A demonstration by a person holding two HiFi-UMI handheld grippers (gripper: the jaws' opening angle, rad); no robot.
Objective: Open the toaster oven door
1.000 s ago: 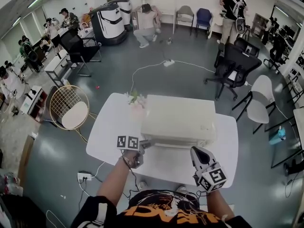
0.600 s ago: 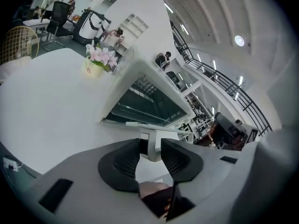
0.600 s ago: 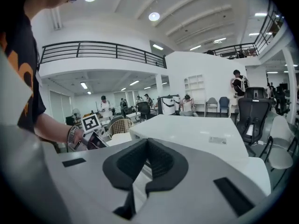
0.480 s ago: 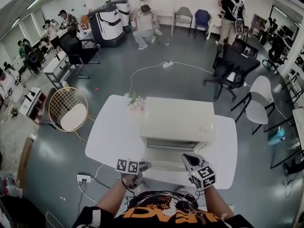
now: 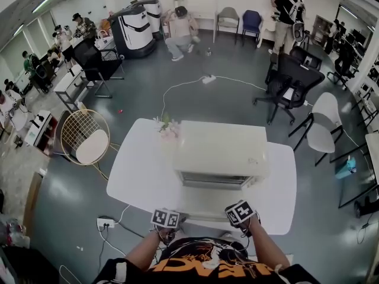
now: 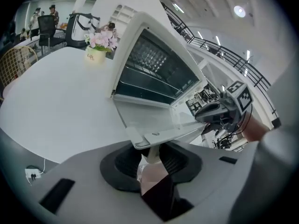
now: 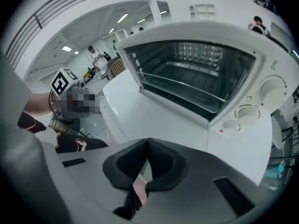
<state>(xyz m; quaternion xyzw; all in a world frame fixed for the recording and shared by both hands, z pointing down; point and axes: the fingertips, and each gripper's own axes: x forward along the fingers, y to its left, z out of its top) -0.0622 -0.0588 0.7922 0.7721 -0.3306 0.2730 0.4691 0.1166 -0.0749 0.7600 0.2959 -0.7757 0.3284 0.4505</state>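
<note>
oven: we're looking at a boxy white toaster oven (image 5: 222,149) sitting about mid-way on a white rounded table (image 5: 133,170), with its front facing us.
door: the white-framed drop-down door (image 7: 159,115) is lying fully lowered, roughly flat, reaching out over the table toward us. The cavity is showing open.
handle: a white bar handle (image 6: 173,133) is running along the door's free edge, the edge nearest us.
left gripper: we're holding the left gripper (image 6: 148,148) at the handle's left end. Its jaws are closing, about part-way in, with the end of the bar sitting between them at the tips. We aren't seeing the pads clamping it.
right gripper: the right gripper (image 7: 148,141) is hanging at the door's right front corner, and we can't tell whether it's touching. Its jaws are meeting at the tips and gripping nothing.
inside: a wire rack (image 7: 187,85) is sitting across the cavity.
controls: three round white knobs (image 7: 246,111) are running down the panel to the right of the cavity.
extras: a small pot of pink flowers (image 6: 100,45) is standing on the table just beside the oven's left rear corner, well apart from both grippers.
room: we're seeing people (image 5: 180,28) and black office chairs (image 5: 290,78) on the grey floor (image 5: 207,99) beyond the table.
</note>
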